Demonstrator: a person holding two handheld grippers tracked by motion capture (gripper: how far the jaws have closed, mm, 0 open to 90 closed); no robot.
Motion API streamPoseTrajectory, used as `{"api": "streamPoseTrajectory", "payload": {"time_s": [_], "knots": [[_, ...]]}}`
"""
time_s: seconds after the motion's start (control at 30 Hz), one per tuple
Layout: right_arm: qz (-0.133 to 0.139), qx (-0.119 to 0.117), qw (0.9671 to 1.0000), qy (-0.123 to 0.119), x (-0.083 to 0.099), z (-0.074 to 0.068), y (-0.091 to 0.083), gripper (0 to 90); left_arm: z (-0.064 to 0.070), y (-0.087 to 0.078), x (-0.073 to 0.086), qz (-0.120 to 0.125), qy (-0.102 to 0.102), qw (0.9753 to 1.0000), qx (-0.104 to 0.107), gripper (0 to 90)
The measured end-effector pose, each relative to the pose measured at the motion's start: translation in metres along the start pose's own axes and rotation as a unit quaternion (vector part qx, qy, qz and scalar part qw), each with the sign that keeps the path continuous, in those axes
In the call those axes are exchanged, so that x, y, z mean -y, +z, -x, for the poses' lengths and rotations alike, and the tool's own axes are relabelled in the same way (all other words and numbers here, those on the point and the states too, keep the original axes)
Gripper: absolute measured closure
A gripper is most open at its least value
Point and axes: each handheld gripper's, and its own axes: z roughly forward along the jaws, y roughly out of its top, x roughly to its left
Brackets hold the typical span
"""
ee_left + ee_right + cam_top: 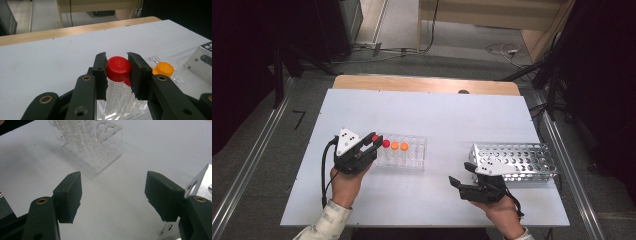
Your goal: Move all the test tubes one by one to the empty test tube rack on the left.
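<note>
Table (422,120): a big white top. Everything sits on it.

Metal rack (517,161): a silver box full of round holes, on the right side of the table. Its holes look empty, so a tube may go there (that is my guess).

Clear rack (404,152): a see-through plastic stand, left of the middle. It holds the tubes upright.

Left gripper (373,141): at the left end of the clear rack. Its two black jaws are pulled in close and squeeze the cap of the red-capped tube (117,75). The tube sits low in the clear rack, in the end spot.

Right gripper (462,176): low by the table, just beside the metal rack, well apart from the tubes. Its jaws stand wide with nothing between them.

How to do it well: I think the tube should come straight up. Keep the squeeze on the cap firm and even, and do not tilt, so the tube does not rub its hole.

In the way: a second red-capped tube (386,143) is right behind the held one. Two orange-capped tubes (399,146) are next in the row. A sideways swing could bump them.
</note>
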Motion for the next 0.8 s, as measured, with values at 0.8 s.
{"api": "streamPoseTrajectory", "payload": {"time_s": [0.8], "knots": [[0.003,0.005,1.0,0.002,0.0003,0.0018,0.0003,28.2,-0.004,-0.0051,-0.0029,0.002,-0.032,0.9992,0.025,53.2]]}}
